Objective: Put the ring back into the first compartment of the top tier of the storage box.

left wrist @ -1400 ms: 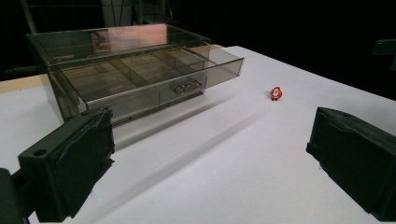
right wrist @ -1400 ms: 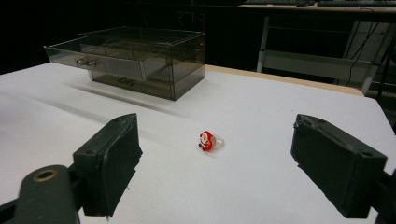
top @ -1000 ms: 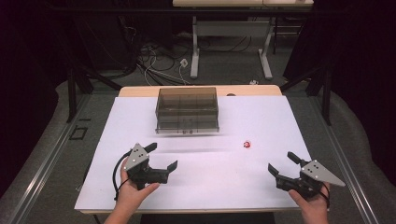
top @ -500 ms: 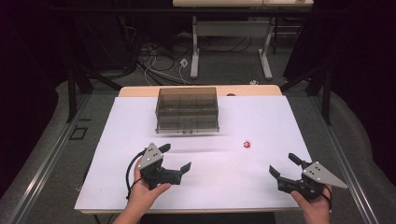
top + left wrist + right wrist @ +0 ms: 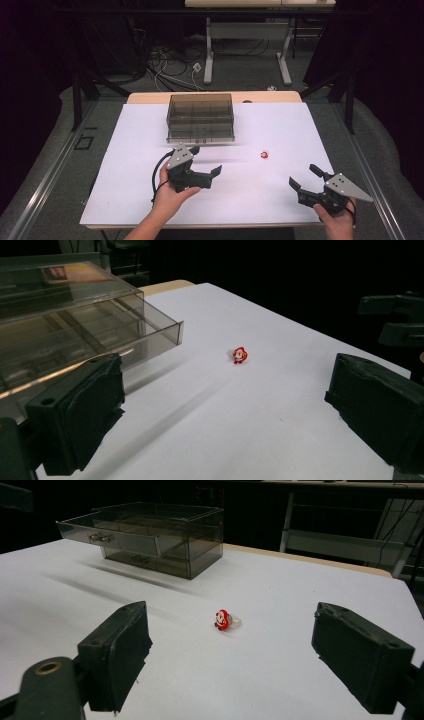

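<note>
1. I've got the left hand-held gripper (image 5: 212, 177) above the white bench (image 5: 135, 150), front-left of centre, jaws wide apart w/ nothing between them.
2. Right hand-held gripper (image 5: 303, 179) is at the front-right corner, jaws also spread wide and empty, pointing back-left toward the middle.
3. Small red ring (image 5: 264, 154) (red-and-white charm on top) lies on the bare bench between the two hand-held grippers, apart from both. It's framed between the jaws in the left gripper view (image 5: 240, 355) and the right gripper view (image 5: 223, 619).
4. Smoky clear drawer box (image 5: 201, 116) sits at the back-centre of the bench; its top drawer (image 5: 105, 535) is pulled partway out toward me.
5. Ring is right of and in front of the box, not touching it.
</note>
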Demonstrator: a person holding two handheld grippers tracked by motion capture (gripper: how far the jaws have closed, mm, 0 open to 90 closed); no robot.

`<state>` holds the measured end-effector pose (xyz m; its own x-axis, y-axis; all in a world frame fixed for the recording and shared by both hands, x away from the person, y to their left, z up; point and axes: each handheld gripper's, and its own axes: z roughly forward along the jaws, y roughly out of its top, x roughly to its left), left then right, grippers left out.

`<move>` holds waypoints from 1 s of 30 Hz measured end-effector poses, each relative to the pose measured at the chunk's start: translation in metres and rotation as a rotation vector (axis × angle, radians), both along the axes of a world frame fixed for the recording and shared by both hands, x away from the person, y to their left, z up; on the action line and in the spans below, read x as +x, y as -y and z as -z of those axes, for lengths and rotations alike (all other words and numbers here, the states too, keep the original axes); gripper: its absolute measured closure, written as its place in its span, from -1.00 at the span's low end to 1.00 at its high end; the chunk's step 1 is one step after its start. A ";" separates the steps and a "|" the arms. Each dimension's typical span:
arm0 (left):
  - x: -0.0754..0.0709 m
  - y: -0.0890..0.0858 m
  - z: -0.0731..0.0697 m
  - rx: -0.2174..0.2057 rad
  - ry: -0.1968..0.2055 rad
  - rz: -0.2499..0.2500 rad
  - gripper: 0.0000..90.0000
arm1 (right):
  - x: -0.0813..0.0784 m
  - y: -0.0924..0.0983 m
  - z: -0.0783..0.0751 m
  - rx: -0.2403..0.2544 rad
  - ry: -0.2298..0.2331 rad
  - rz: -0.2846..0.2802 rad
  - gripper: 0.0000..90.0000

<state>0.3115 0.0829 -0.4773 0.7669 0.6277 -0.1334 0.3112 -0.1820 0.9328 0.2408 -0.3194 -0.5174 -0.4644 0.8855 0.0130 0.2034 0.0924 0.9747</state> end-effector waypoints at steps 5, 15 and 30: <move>0.011 0.020 -0.010 0.035 0.010 0.021 -0.93 | 0.001 0.001 0.000 0.006 -0.004 0.007 -0.67; 0.028 0.050 -0.016 0.049 0.002 0.062 -0.87 | 0.001 0.003 0.000 0.015 -0.005 0.010 -0.67; 0.054 0.103 -0.025 0.039 0.010 0.070 -0.81 | 0.001 0.003 0.001 0.021 -0.005 0.010 -0.67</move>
<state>0.3653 -0.0199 -0.4520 0.8100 0.5774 -0.1022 0.2874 -0.2390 0.9275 0.2422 -0.3225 -0.5185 -0.4551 0.8898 0.0338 0.2088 0.0697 0.9755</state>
